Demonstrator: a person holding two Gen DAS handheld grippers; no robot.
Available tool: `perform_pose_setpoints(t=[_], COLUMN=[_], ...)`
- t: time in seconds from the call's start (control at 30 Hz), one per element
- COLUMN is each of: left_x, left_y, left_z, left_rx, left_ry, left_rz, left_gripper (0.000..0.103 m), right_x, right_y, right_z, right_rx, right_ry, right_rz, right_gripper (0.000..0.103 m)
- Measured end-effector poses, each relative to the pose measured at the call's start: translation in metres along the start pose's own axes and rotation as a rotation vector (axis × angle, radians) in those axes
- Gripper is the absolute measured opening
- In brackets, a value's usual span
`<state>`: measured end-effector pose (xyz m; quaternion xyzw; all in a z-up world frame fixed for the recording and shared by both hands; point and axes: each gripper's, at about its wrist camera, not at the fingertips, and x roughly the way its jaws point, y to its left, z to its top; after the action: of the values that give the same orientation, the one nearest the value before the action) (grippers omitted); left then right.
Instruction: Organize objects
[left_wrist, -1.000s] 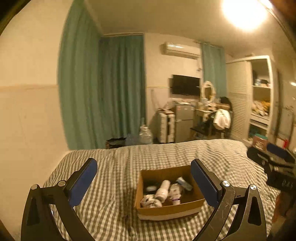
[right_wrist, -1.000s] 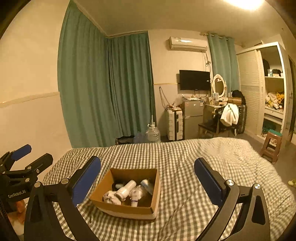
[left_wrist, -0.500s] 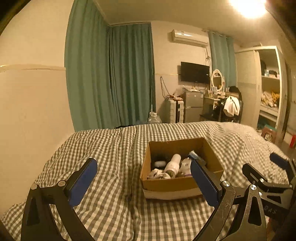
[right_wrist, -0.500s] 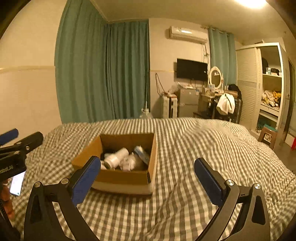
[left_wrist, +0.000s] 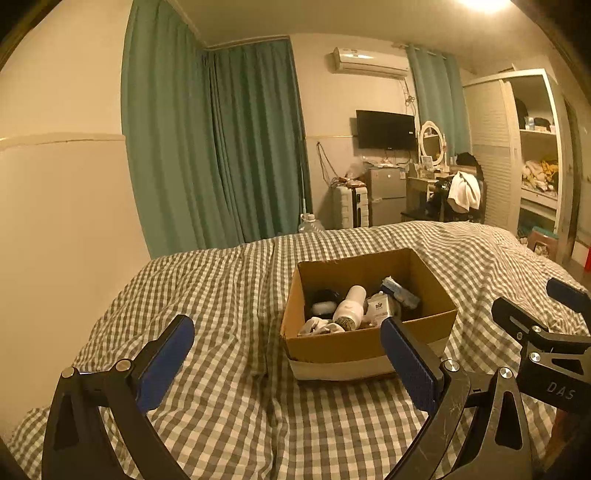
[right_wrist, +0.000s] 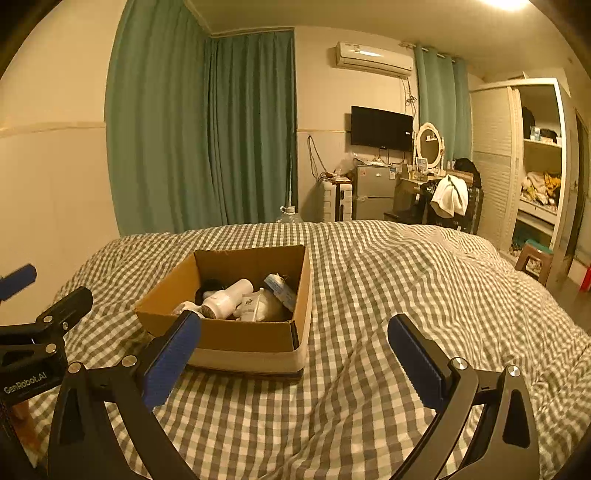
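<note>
Risk at this stage lies mainly in the approach, since you hold nothing yet: both the left gripper (left_wrist: 286, 360) and the right gripper (right_wrist: 295, 356) stand with jaws spread wide and empty, above the checked bedcover (right_wrist: 369, 369) and short of the cardboard box (left_wrist: 364, 341). The box sits on the bed, toward the left gripper's right finger and the right gripper's left finger. Inside it lie a white bottle (left_wrist: 350, 303), a small carton (left_wrist: 378, 307), a blue-and-white tube (left_wrist: 399, 291) and other items heaped together; those beneath cannot be identified. Expect the soft cover to yield, so pressing on the box rim is likely to tilt or slide it. Expect the round bottle to roll or slip from the pads if you close off-centre. Closing into the heap may catch a neighbouring item. Keep the two grippers apart when both reach inward, since they could collide.
</note>
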<state>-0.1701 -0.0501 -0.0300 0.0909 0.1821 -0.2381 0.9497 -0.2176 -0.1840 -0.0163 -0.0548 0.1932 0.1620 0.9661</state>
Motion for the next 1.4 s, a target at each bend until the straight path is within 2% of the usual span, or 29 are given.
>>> perform_pose_setpoints(t=[0.23,0.47,0.87,1.23,1.27,1.4], left_x=[0.004,0.007,0.009,0.009,0.010,0.009], left_y=[0.001,0.002,0.006,0.004,0.004,0.004], left_z=[-0.003,-0.005,-0.007,-0.008,-0.008,-0.008], left_rx=[0.000,-0.011,-0.038,-0.026,-0.049,-0.055], left_ry=[0.012,0.034,0.056,0.065,0.073,0.063], left_rz=[0.008,-0.034,0.018,0.028,0.057,0.068], left_gripper=[0.103,0.103,0.103,0.103,0.103,0.103], right_x=[0.000,0.002,0.003,0.005,0.005,0.006], right_y=[0.000,0.003,0.004,0.008,0.008,0.008], right_z=[0.001,-0.001,-0.003,-0.005,-0.005,-0.005], right_rx=[0.003,-0.003,-0.010,-0.029,-0.031,-0.032], right_ry=[0.004,0.012,0.018,0.020,0.021,0.019], right_rz=[-0.008,-0.012,-0.011,-0.022,-0.023,-0.023], right_gripper=[0.102,0.102,0.102,0.102,0.102,0.102])
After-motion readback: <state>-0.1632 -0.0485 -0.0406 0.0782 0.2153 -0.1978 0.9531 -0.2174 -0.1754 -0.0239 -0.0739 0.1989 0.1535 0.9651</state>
